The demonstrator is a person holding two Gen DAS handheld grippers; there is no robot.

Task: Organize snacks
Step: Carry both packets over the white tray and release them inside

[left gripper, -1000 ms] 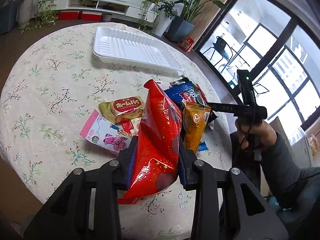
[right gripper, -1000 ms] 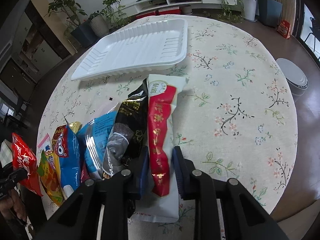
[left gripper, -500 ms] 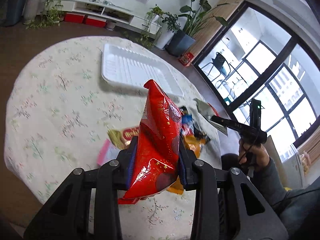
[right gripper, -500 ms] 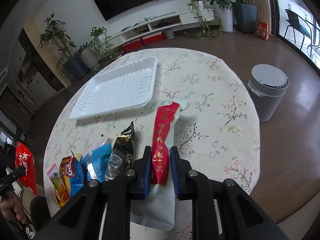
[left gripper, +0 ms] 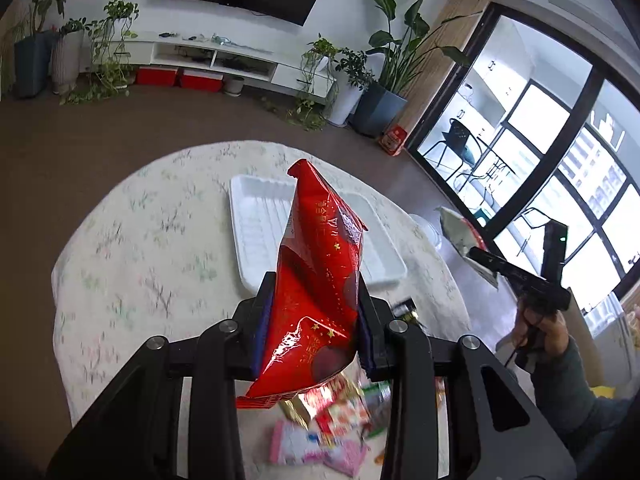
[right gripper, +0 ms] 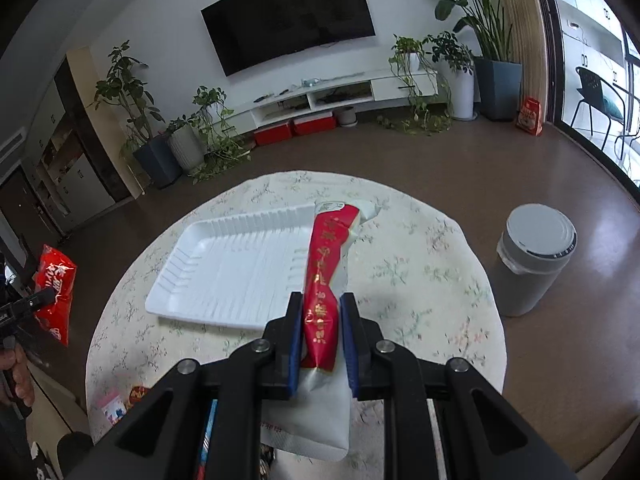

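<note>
Left gripper: left gripper [left gripper: 316,324] pinches a red snack bag [left gripper: 320,280] between its blue-padded fingers [left gripper: 264,320], low centre of the left wrist view; the bag stands upright with its crimped top reaching mid-frame.

Right gripper: right gripper [right gripper: 320,336] is clamped on a long red-and-white packet [right gripper: 324,280], low centre of the right wrist view; the packet runs up the frame, and its white lower end hangs below the fingers.

Right gripper from the other side: it appears at the right edge of the left wrist view as a black tool [left gripper: 516,276] in a hand [left gripper: 540,328], with the packet's end sticking out toward upper left.

Red bag from the other side: it shows at the left edge of the right wrist view [right gripper: 54,288].

Tray: white tray [right gripper: 224,276] lies on the table, centre-left in the right wrist view; the packet's upper end overlaps its right rim in the picture.

Table: round table with a floral cloth [right gripper: 420,280] fills mid-frame.

Loose snacks: several small packets [left gripper: 332,420], blurred, lie on the cloth under the left gripper at the bottom of the frame.

Bin: grey lidded bin [right gripper: 532,264] stands on the floor right of the table.

Background: wall television [right gripper: 288,16] and potted plants [right gripper: 452,68] along the top.
</note>
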